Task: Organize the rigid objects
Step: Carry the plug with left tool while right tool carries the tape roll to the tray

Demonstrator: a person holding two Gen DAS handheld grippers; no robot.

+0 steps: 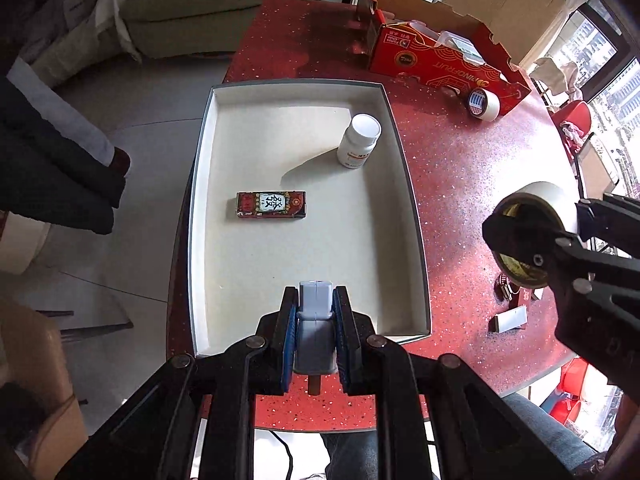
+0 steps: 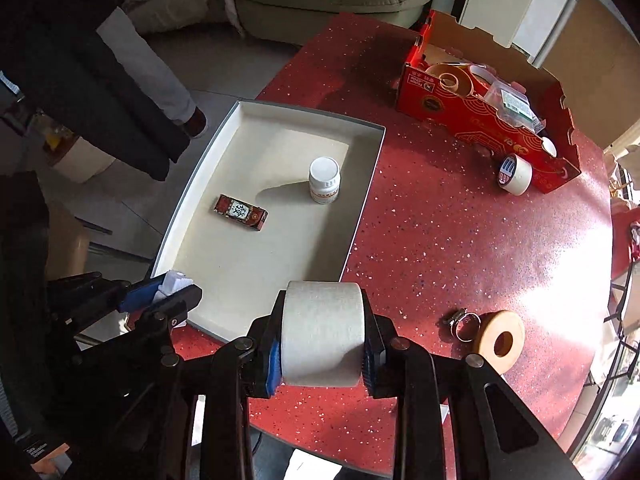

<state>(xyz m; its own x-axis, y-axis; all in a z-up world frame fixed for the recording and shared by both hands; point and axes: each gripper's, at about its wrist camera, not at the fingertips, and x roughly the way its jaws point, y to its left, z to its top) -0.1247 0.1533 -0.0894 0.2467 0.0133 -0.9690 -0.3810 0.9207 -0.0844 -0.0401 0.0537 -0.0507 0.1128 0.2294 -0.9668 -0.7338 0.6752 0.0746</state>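
Note:
My left gripper is shut on a grey-white plug adapter and holds it over the near end of the white tray. In the tray lie a small red card box and an upright white pill bottle. My right gripper is shut on a wide roll of white tape above the red table, just right of the tray's near corner. The left gripper with the adapter shows at the left of the right wrist view. The right gripper and its roll show at the right of the left wrist view.
On the red speckled table lie a tan tape roll, a metal hose clamp and a white tape roll beside a red cardboard box with more items. A small white block lies near the table's edge. A person's legs stand left.

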